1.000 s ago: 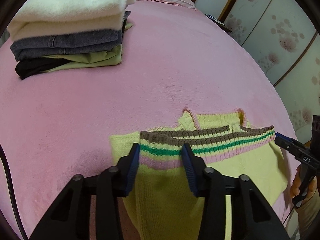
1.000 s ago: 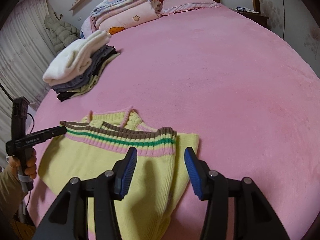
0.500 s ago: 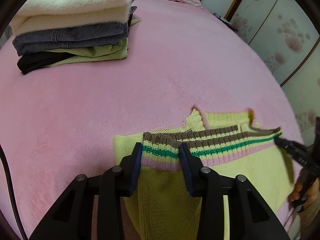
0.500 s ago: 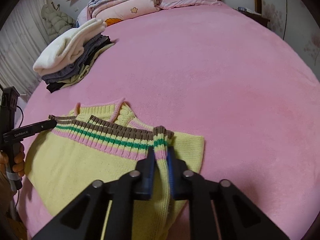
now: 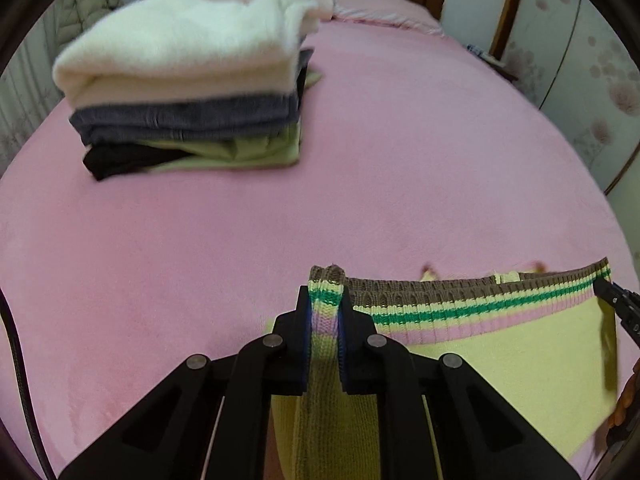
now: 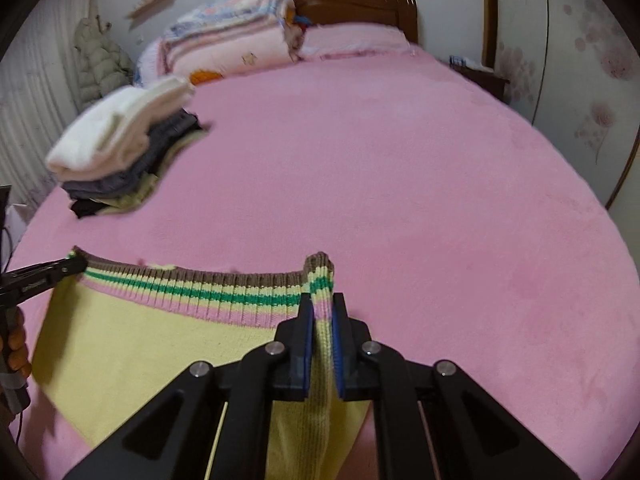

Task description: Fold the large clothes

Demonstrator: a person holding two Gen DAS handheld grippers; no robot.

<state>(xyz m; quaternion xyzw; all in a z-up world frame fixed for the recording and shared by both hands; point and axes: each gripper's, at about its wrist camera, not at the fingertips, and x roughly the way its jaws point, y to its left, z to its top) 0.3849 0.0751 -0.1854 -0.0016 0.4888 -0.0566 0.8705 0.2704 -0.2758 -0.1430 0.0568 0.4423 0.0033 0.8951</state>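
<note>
Closed on the striped hem: left gripper [image 5: 325, 322] pinching one corner of the yellow sweater [image 5: 500, 364], right gripper [image 6: 322, 324] pinching the opposite corner of the same hem [image 6: 224, 292]. A second earlier, open at both ends and straddling the hem as it lay on the pink bedspread [image 5: 200, 260]. Half a second earlier, closing on the ribbing. Now fully clamped, with a fold of striped rib standing up between each pair of jaws.

Hem now raised and pulled taut between the two grippers, running as a straight band in both wrist views. Body of the sweater hanging or trailing below the hem toward the near edge of the bedspread; lower part hidden behind the gripper frames. Some motion blur in both views, suggesting movement in progress.

Relative to the sweater: stack of folded clothes [image 5: 192, 92] well apart, toward the far left; folded quilts [image 6: 228, 44] and headboard [image 6: 360, 4] beyond it at the far end.

Meaning for the task, as a judgement: grasp phase complete, lift phase begun. Likely next step: carrying the hem forward or over to lay a fold. Main risk: loose knit slipping from one clamp, or uneven tension skewing the fold line.
</note>
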